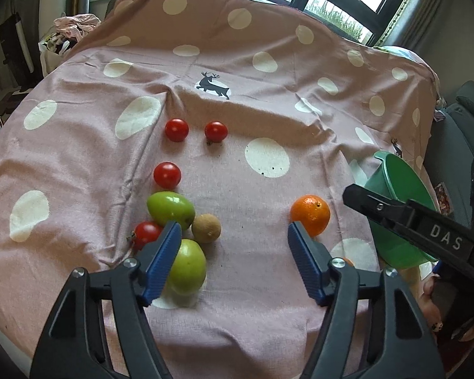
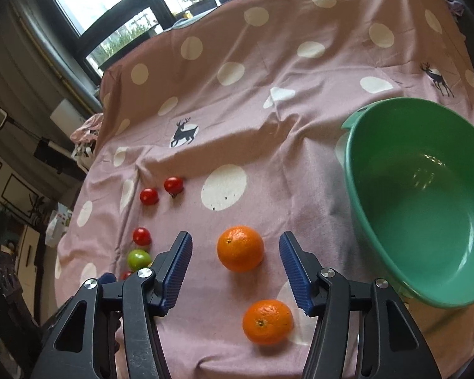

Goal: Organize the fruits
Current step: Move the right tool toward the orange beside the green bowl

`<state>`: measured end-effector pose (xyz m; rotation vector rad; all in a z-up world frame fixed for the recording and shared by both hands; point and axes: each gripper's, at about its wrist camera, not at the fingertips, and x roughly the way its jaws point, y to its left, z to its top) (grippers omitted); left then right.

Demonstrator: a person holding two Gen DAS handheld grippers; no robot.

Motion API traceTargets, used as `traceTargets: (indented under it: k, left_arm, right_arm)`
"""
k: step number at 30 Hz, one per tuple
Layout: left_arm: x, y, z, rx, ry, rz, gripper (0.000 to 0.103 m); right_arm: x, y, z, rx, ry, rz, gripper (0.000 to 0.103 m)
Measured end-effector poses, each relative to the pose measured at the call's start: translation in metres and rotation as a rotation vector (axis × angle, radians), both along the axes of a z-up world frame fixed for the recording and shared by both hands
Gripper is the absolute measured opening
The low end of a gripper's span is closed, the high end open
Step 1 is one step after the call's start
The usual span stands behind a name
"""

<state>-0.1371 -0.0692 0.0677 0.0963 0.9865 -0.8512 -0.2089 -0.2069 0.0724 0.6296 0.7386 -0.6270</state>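
Right wrist view shows the right tongs (image 2: 236, 263) released, blue pads spread wide, with one orange (image 2: 240, 248) lying between them at frame centre and a second orange (image 2: 267, 322) nearer the camera, lower centre. Neither pad touches fruit. The green bowl (image 2: 379, 237) sits at the right edge of the frame on the pink spotted cloth (image 2: 268, 94) covering the table, and it holds nothing.

The step in hand looks like picking the centre orange for the bowl. Done well, the pads would straddle its widest part and close gently, since round fruit can roll on the wrinkled cloth, then lift clear of the rim before letting go.

Left wrist view shows the left tongs (image 1: 233, 243) also released and holding nothing, hovering at lower centre. Left of them lie four cherry tomatoes (image 1: 176, 129), two green fruits (image 1: 170, 209) and a small brown fruit (image 1: 206, 227), all still on the cloth.
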Motion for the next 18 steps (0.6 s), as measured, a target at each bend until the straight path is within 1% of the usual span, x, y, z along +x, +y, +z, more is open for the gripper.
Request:
traceTargets:
  k: [3, 8, 13, 18]
  left_arm:
    - [-0.001, -0.003, -0.003, 0.023, -0.014, 0.0, 0.066]
    - [0.002, -0.002, -0.007, 0.038, -0.013, 0.01, 0.065]
    - [0.005, -0.001, -0.008, 0.048, -0.013, 0.021, 0.065]
    - [0.005, 0.0, -0.008, 0.052, -0.016, 0.024, 0.065]
  right_arm:
    - [0.013, 0.002, -0.009, -0.01, 0.046, 0.015, 0.06]
    - [0.024, -0.002, -0.024, 0.001, 0.095, 0.01, 0.06]
    - [0.032, -0.003, -0.035, -0.045, 0.157, -0.023, 0.06]
    - [0.039, -0.004, -0.042, -0.053, 0.186, -0.019, 0.06]
